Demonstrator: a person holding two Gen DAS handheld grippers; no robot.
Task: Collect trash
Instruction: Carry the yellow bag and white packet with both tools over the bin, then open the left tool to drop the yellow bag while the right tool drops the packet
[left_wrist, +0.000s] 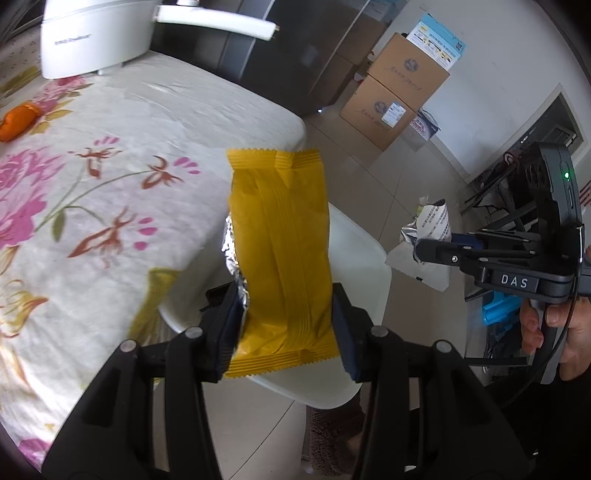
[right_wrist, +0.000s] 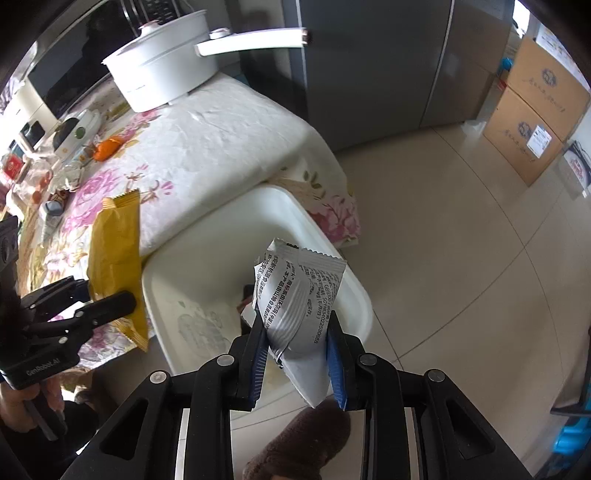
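Trash was in both my tongs. From the left wrist, my left tongs (left_wrist: 284, 325) clamped one yellow wrapper (left_wrist: 280, 251), long axis running away from me, over the white bin (left_wrist: 365, 266) beside the worktop (left_wrist: 110, 184). From the right wrist, my right tongs (right_wrist: 295, 354) pinched one silver wrapper (right_wrist: 299, 314) directly above that bin (right_wrist: 207, 273), nearer it.
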